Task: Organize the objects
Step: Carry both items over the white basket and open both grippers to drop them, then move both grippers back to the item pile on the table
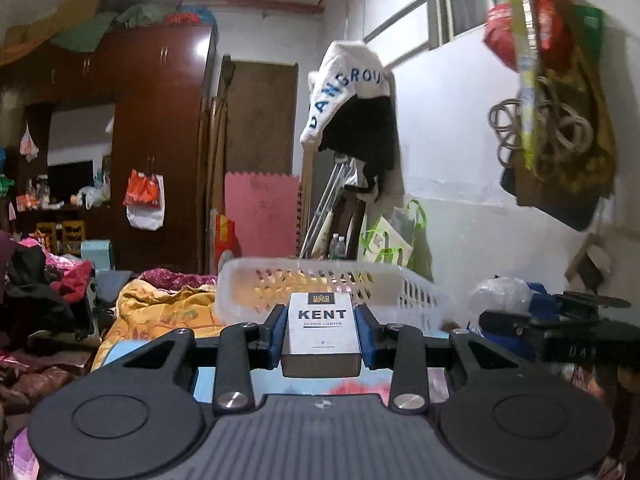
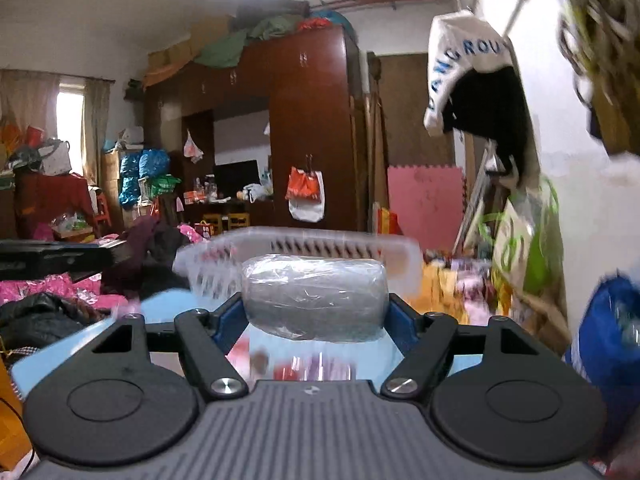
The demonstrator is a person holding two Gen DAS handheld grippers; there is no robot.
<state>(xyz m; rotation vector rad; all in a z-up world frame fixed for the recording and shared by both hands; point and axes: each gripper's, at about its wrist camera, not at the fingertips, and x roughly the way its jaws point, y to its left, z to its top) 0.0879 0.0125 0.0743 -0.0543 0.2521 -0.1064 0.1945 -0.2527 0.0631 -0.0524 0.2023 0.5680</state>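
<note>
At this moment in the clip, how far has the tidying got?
Midway. Done: both items are picked up. In hand: the left gripper clamps a Kent cigarette pack, and the right gripper holds a plastic-wrapped bundle. Left: neither is in the white basket just ahead, whose inside shows nothing from here.

A cluttered home bedroom: tall wooden wardrobe (image 2: 308,120), rumpled bedding (image 1: 160,308), clothes hung on a rail (image 1: 404,12)

Each gripper, left (image 1: 322,330) and right (image 2: 314,312), has a ribbed grey body, two black round discs at lower left and right, black link arms with silver screws, and blue-padded fingers (image 1: 272,338).
</note>
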